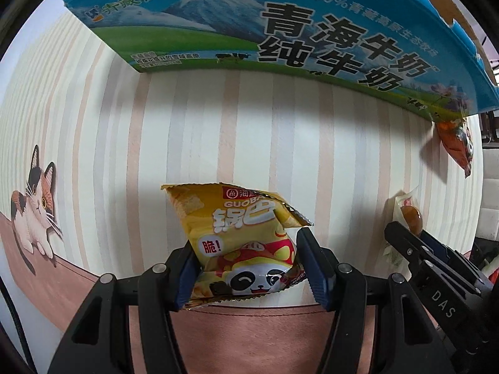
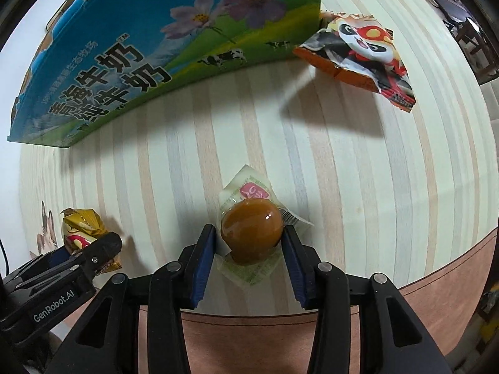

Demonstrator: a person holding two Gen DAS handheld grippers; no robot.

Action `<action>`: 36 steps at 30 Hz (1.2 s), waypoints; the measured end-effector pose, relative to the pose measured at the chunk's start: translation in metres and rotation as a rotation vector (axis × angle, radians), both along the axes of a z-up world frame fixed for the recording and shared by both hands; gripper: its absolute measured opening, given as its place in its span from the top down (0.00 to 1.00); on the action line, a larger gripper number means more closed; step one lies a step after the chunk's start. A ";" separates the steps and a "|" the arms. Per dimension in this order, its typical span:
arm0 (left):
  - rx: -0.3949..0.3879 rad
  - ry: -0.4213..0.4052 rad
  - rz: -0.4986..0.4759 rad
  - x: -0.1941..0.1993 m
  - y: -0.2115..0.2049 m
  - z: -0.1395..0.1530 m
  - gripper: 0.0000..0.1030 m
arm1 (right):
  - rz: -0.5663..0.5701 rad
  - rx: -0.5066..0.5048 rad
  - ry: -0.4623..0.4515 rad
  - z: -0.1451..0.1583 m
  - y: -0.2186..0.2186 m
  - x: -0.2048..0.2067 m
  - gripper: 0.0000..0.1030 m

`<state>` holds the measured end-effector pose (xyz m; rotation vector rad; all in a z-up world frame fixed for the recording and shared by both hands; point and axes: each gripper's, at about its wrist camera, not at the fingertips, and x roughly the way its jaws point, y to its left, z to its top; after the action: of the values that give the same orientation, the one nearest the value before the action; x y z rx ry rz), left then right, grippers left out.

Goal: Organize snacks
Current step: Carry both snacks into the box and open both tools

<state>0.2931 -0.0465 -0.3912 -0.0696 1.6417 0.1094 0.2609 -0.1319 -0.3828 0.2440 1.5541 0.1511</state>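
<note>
Pointing down at a striped tablecloth (image 1: 249, 143), the left gripper (image 1: 246, 265) is clamped on a yellow snack packet (image 1: 240, 243); both blue pads press into the packet's sides near its lower half. The packet is a crinkled foil pouch with serrated top and bottom seals, white lettering, a red round label, and a cartoon panda wearing a red and yellow hat. Its upper right corner is folded over.

The right gripper (image 2: 251, 249) brackets a clear-wrapped brown egg-shaped snack (image 2: 252, 230). The snack is glossy, rounded and amber-brown, sealed in a translucent wrapper with a pink label at the top and pale green print at the bottom. The right pad touches the snack's side. The left pad sits just beside it, and whether it presses cannot be told.

A blue milk carton box (image 2: 131, 50), printed with mountains, green pasture, cows, purple flowers and large black characters, stands on the cloth beyond both grippers. An orange snack packet (image 2: 358, 53) with the same panda figure lies at the box's right end, with one corner tucked against it.

A calico cat print (image 1: 34, 205) marks the cloth's left side, above a pink border band (image 1: 249, 330).
</note>
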 end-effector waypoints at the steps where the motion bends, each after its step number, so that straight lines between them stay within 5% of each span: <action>1: 0.001 0.000 -0.001 0.000 -0.002 -0.001 0.44 | 0.006 -0.006 -0.002 -0.001 0.002 -0.001 0.55; 6: 0.000 -0.007 -0.005 -0.002 0.012 0.001 0.44 | 0.061 -0.061 -0.041 -0.001 0.033 -0.011 0.58; 11: -0.010 -0.036 -0.019 -0.008 0.009 0.037 0.44 | 0.041 -0.006 -0.044 0.009 0.021 -0.026 0.58; 22: -0.077 -0.168 -0.077 -0.006 -0.013 0.127 0.44 | 0.043 0.141 -0.180 0.102 0.014 -0.024 0.58; 31: -0.127 -0.262 -0.059 0.076 0.026 0.188 0.44 | 0.027 0.228 -0.306 0.181 -0.010 0.050 0.58; 36: -0.074 -0.267 -0.060 0.147 0.055 0.187 0.44 | 0.030 0.186 -0.344 0.191 -0.012 0.120 0.58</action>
<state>0.4398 0.0081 -0.2044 -0.0873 1.3794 -0.0074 0.3808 -0.1443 -0.1916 0.3235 1.2026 0.3441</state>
